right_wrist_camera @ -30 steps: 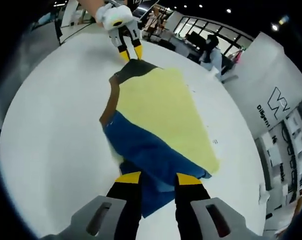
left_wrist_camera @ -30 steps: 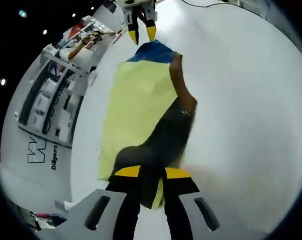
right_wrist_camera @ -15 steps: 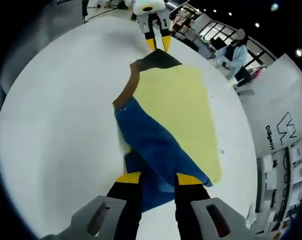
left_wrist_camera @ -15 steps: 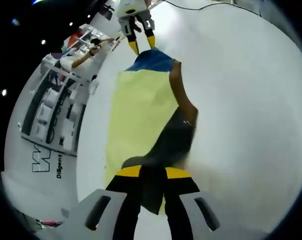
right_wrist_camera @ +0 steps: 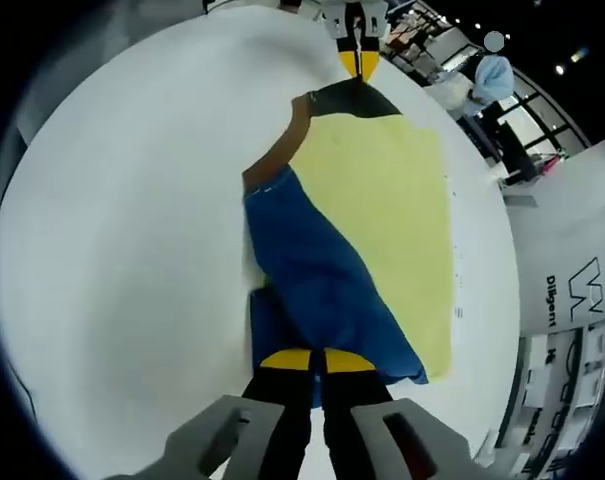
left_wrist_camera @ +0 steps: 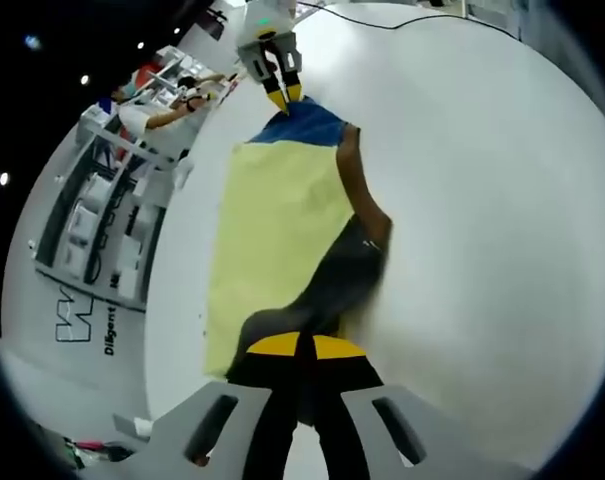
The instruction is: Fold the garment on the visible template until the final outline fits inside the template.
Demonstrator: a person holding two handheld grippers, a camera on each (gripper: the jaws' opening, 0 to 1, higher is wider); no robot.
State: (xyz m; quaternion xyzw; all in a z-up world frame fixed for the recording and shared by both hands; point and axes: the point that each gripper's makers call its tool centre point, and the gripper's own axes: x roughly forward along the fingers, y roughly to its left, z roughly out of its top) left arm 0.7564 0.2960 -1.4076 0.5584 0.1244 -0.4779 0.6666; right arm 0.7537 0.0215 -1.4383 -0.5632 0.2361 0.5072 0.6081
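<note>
Garment (left_wrist_camera: 352,270): dark blue cloth with a brown band along one edge, lying stretched lengthwise on the white round table (left_wrist_camera: 482,200), part over and part beside the template (left_wrist_camera: 277,230). Template: pale yellow rectangular sheet, flat on the table; in the left gripper view it sits left of the garment's long edge, in the right gripper view (right_wrist_camera: 402,210) it sits right of the blue cloth (right_wrist_camera: 317,270). The garment overlaps one long side of the sheet and covers both of its ends on that side; the cloth runs past the sheet's edge onto bare table (right_wrist_camera: 112,250). Left gripper (left_wrist_camera: 300,350): black jaws with yellow tips, pressed together at the near end of the garment in its own view, clenched on the dark cloth; the same gripper appears at the far end in the right gripper view (right_wrist_camera: 358,62), tips together on the garment's dark corner. Right gripper (right_wrist_camera: 315,360): jaws drawn together on the near blue edge of the garment in its own view, grasping it; seen at the far end in the left gripper view (left_wrist_camera: 280,95), yellow tips closed on the blue corner. Surroundings: a white panel with dark lettering (right_wrist_camera: 572,290) beyond the table's right side, and a person in pale clothing (right_wrist_camera: 487,80) standing far off.
</note>
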